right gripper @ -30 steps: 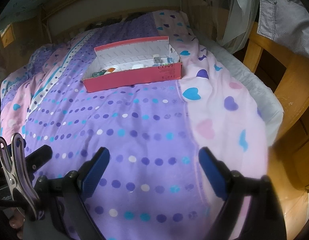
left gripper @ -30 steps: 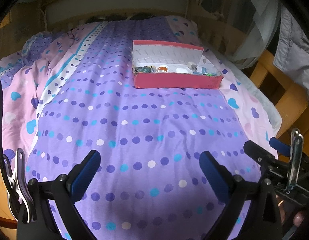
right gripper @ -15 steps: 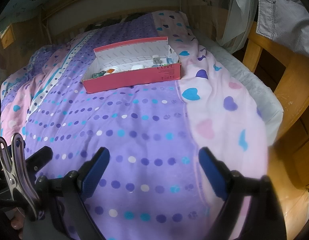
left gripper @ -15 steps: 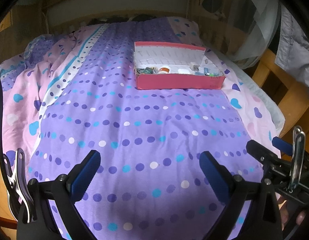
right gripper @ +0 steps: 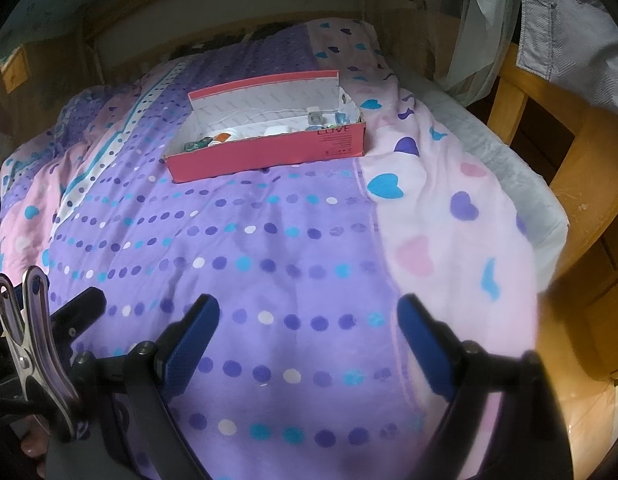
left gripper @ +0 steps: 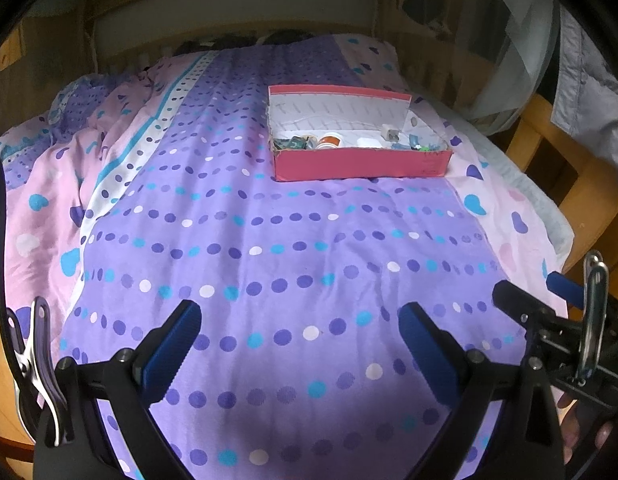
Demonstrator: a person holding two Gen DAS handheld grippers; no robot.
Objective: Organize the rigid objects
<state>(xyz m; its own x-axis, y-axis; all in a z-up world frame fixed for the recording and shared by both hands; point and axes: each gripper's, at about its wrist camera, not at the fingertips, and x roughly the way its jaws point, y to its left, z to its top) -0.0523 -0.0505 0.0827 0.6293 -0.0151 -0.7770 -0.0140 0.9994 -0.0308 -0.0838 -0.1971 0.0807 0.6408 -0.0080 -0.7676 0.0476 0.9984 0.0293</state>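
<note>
I hold my left tongs (left gripper: 299,344) spread wide over the near end of the bed (left gripper: 269,264), nothing between the blue pads (left gripper: 171,350). My right tongs (right gripper: 309,340) are spread just as wide, also empty, over the purple dotted cover where it meets the pink strip with hearts. In the left view the right tongs show at the right edge (left gripper: 549,312), just beside mine. The box (left gripper: 361,164), red outside and white inside, lies far off on the bed, well apart from both tongs, its flap standing up at the far side. Inside it lie small things: an orange-capped bottle (left gripper: 331,141), a white charger (left gripper: 390,133), and some blue-green bits at either end. A wooden bed frame (right gripper: 589,152) runs along the right.
</note>
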